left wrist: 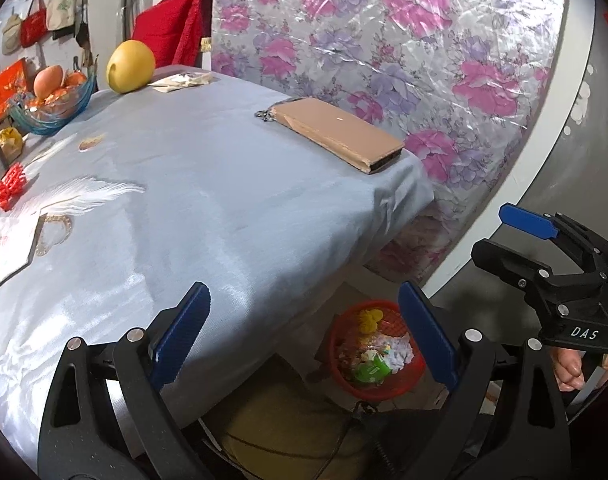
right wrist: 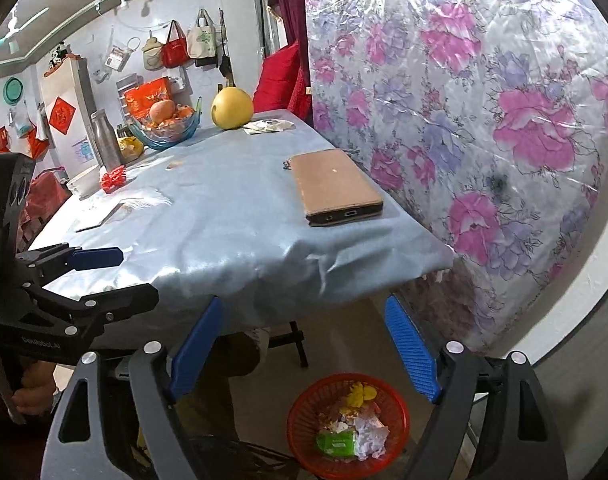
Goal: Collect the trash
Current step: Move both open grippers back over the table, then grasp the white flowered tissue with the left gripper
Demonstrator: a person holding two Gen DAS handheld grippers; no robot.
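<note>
A red mesh basket (left wrist: pixel 380 391) (right wrist: pixel 300 412) stands on the floor beside the table's near corner. It holds crumpled white paper (right wrist: pixel 370 434), a green packet (right wrist: pixel 336 442) and yellow scraps. My left gripper (left wrist: pixel 304 332) hangs open above the table edge and the basket, with nothing between its blue pads. My right gripper (right wrist: pixel 304 350) is open and empty too, high over the basket. On the blue tablecloth (right wrist: pixel 224 220), flat paper wrappers (left wrist: pixel 180 80) (right wrist: pixel 268 126) lie by a pomelo. A crumpled yellow wad (left wrist: pixel 10 140) sits at the far left.
A phone in a brown case (left wrist: pixel 336 132) (right wrist: pixel 336 184) lies near the table's right edge. A fruit bowl (right wrist: pixel 164 124), steel bottle (right wrist: pixel 104 142), red ornament (left wrist: pixel 10 184), white feather and card line the left side. A plastic-wrapped floral mattress (right wrist: pixel 484 120) stands close on the right.
</note>
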